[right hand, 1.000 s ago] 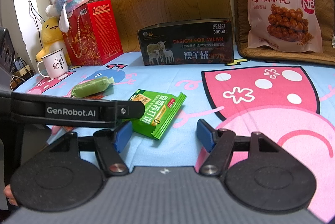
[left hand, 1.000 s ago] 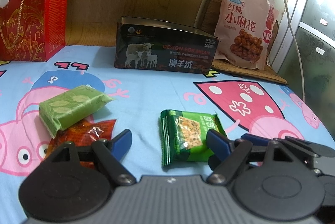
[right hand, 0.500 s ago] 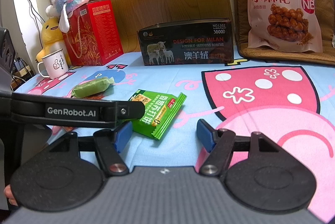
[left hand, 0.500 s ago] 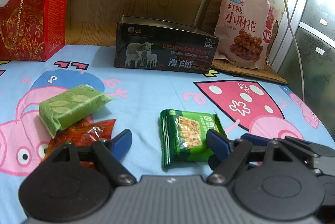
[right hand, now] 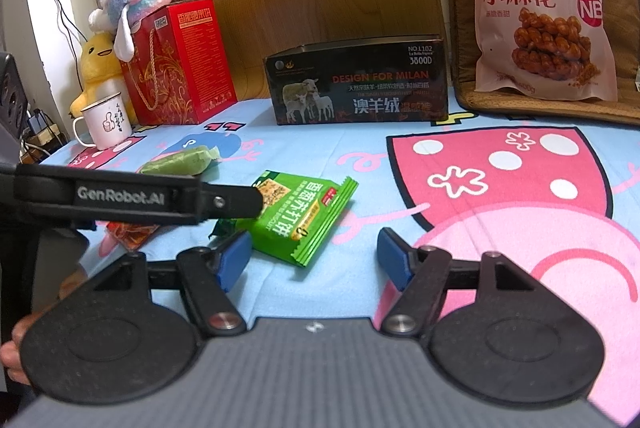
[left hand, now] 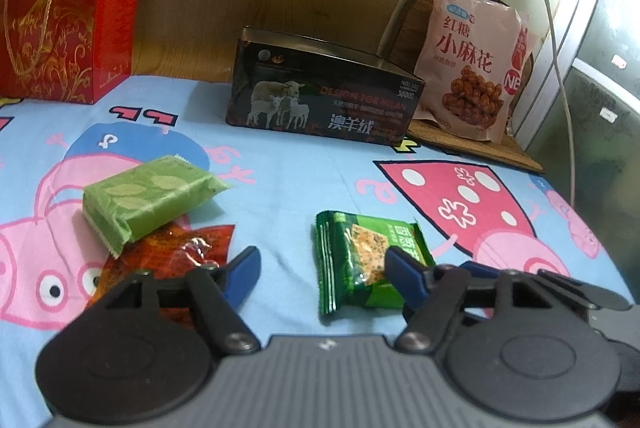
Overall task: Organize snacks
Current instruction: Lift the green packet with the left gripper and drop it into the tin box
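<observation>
Almost nothing has shifted over the last second: your left gripper (left hand: 322, 268) is still spread wide with nothing in it, so no snack looks sorted yet.

Going left to right in the left wrist view: the red gift box with gold scrollwork (left hand: 66, 13), the pale green leaf-print packet (left hand: 148, 197) lying on the crumpled red wrapper (left hand: 172, 254), then the dark green biscuit packet (left hand: 366, 262) touching your right-hand finger.

The open black carton (right hand: 360, 83) reads "DESIGN FOR MILAN, NO.L102, 3800D" (likely the bin). The pink twist-snack bag (right hand: 540, 11) shows "NB".

Your right gripper (right hand: 314, 260) is likewise open and empty.
</observation>
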Available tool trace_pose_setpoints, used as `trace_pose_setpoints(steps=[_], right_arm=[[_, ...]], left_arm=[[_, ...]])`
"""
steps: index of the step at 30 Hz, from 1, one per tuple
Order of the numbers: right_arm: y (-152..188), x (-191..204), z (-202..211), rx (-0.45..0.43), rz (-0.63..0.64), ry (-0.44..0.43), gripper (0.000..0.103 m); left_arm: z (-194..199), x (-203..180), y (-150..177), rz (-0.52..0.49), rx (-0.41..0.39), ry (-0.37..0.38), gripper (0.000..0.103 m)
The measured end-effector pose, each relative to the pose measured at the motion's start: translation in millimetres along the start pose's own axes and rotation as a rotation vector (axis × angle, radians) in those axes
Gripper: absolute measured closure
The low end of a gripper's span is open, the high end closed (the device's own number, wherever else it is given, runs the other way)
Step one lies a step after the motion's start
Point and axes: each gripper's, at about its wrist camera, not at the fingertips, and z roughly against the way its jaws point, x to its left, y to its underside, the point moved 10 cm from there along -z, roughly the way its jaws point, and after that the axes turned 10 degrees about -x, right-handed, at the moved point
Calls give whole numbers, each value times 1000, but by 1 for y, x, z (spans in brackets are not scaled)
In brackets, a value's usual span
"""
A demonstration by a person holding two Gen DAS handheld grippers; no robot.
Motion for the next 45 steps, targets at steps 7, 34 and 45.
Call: trace_pose_setpoints(steps=[7,34,45], right_arm=[[0,2,-1,8,7,-33,31],[-147,-21,-146,-100,132,-101,68],[-110,-25,-97,-106,-30,-171,59]], left_arm=[[-6,-19,4,-55,32,45,42],[-119,4,-171,-141,-101,-103,51],[-35,84,-151,-2,-131,-148,51]])
